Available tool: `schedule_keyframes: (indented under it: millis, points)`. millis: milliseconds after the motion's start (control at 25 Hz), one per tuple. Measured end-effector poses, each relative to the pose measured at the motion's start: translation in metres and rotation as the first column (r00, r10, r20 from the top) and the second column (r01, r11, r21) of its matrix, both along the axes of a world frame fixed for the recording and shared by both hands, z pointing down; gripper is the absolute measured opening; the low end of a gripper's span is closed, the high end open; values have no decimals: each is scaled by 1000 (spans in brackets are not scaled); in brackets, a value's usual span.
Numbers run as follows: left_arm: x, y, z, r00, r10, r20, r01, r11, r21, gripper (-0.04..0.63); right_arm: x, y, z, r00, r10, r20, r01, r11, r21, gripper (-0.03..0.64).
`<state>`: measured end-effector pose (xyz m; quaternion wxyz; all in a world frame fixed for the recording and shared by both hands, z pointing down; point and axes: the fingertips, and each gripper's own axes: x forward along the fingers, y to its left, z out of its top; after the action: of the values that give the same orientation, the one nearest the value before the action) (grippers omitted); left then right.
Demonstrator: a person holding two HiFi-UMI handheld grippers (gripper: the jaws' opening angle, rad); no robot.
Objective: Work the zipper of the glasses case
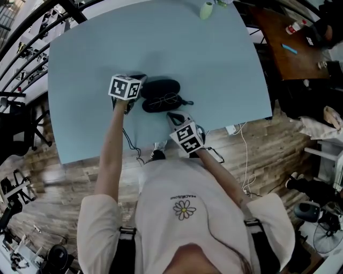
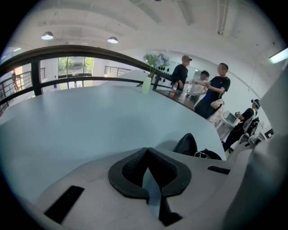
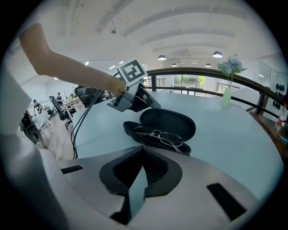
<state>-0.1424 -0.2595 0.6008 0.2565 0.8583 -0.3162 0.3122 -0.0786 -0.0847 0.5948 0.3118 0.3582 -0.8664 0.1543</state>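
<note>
A black glasses case lies open on the light blue table, with wire-rimmed glasses in its nearer half. A small tab sticks out at the case's right end. My left gripper rests just left of the case and points away across the table, jaws shut on nothing. The right gripper hovers in front of the case, aimed at it, also shut and empty. The right gripper view holds the case, the glasses and the left gripper. The left gripper view catches only the case's raised lid.
A pale green vase with flowers stands at the table's far edge. Cables hang off the near edge by my arms. A brown table with small items is at the right. Several people stand beyond the table.
</note>
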Motion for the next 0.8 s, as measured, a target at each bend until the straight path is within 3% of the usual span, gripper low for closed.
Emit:
schedule_keyframes:
  millis: [120, 320, 640, 800]
  points:
    - [3, 2, -3, 1000, 16, -12, -16, 1000, 9, 17, 0, -5, 3, 1000, -1, -16, 1, 1000, 2, 8]
    - [23, 18, -21, 993, 78, -90, -77, 997, 10, 17, 0, -7, 3, 1000, 8, -12, -8, 1000, 1, 8]
    - [30, 48, -34, 986, 144, -86, -145, 989, -5, 15, -3, -17, 3, 1000, 13, -15, -13, 1000, 13, 8]
    - [37, 77, -43, 972, 219, -82, -221, 975, -19, 15, -3, -21, 4, 1000, 14, -20, -13, 1000, 18, 8]
